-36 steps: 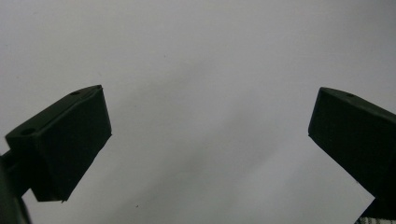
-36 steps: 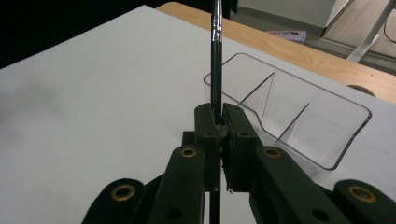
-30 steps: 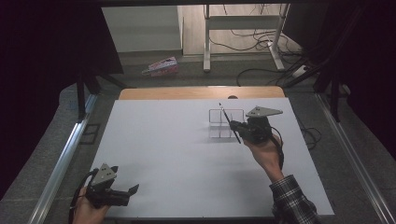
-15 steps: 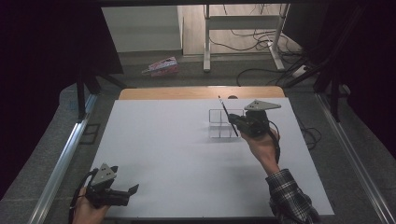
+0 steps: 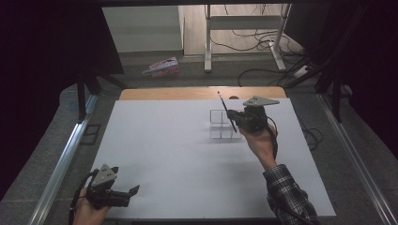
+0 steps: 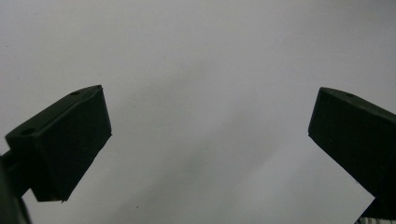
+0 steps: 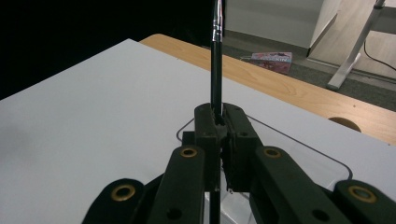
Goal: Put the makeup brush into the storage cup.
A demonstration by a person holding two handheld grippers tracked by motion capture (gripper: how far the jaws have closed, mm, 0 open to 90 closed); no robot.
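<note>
My right gripper (image 5: 237, 121) is shut on a thin black pen-like stick (image 5: 226, 108), which slants up and to the left over a clear compartment box (image 5: 217, 126) on the white table. In the right gripper view the stick (image 7: 216, 70) rises straight up from between the closed jaws of the right gripper (image 7: 224, 126) and has a metal band near its top, with the clear box's rim (image 7: 299, 144) just beyond. My left gripper (image 5: 133, 191) rests open near the front left edge. In its own view the left gripper (image 6: 210, 140) has only bare white table between its jaws.
The white board (image 5: 164, 150) covers a wooden table whose edge (image 5: 187, 93) shows at the back. On the floor beyond lie a pink packet (image 5: 163, 65), a desk frame (image 5: 206, 42) and cables (image 5: 263, 75). Metal rails (image 5: 61, 164) run along both sides.
The right gripper has drifted slightly up and away from me with the stick still held. The left gripper has not moved.
</note>
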